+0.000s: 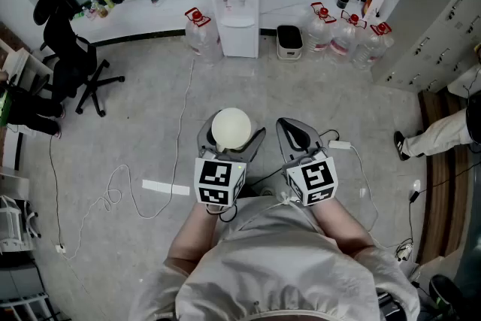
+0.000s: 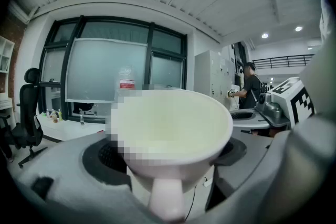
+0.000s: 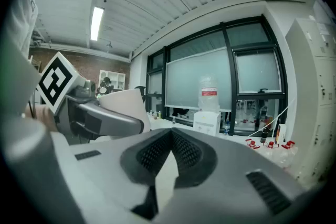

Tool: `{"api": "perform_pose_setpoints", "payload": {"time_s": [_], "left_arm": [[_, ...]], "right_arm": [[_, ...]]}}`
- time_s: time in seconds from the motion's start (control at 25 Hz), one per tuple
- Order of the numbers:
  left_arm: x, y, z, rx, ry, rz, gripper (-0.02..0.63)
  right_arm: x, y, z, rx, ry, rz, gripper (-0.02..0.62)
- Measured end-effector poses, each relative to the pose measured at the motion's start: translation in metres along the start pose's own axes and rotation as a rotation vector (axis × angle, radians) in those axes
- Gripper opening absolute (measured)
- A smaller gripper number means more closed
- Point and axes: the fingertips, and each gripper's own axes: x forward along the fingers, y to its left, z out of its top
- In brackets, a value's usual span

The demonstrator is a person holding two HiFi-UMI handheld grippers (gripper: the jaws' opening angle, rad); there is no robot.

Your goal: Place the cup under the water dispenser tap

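Observation:
I hold a white cup (image 1: 231, 128) upright in my left gripper (image 1: 229, 140), whose jaws stand wide on either side of it. In the left gripper view the cup (image 2: 173, 123) fills the middle and its pale handle points toward the camera. My right gripper (image 1: 297, 137) hovers beside it at the same height, shut with nothing in it; its ribbed pads (image 3: 185, 150) meet at the tip. The white water dispenser (image 1: 234, 5) with a bottle on top stands far ahead against the window wall. The same dispenser (image 3: 208, 114) shows small in the right gripper view.
Several water jugs (image 1: 197, 28) flank the dispenser, more jugs (image 1: 346, 32) to its right, with a black bin (image 1: 289, 41) between. A black office chair (image 1: 71, 56) stands far left. Cables (image 1: 120, 192) and a white tape strip (image 1: 166, 187) lie on the floor. A person's leg (image 1: 436, 133) is at the right.

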Motion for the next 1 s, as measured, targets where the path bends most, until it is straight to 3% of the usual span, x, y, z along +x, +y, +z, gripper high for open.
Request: {"api": "perform_pose_setpoints", "payload": {"time_s": [0.56, 1.0], "left_arm": [[0.012, -0.003, -0.012, -0.040, 0.030, 0.014, 0.463], [0.039, 0.012, -0.016, -0.022, 0.060, 0.034, 0.463]], "right_arm": [[-0.001, -0.014, -0.007, -0.011, 0.005, -0.010, 0.028], [0.023, -0.040, -0.007, 0.023, -0.041, -0.048, 0.028]]}}
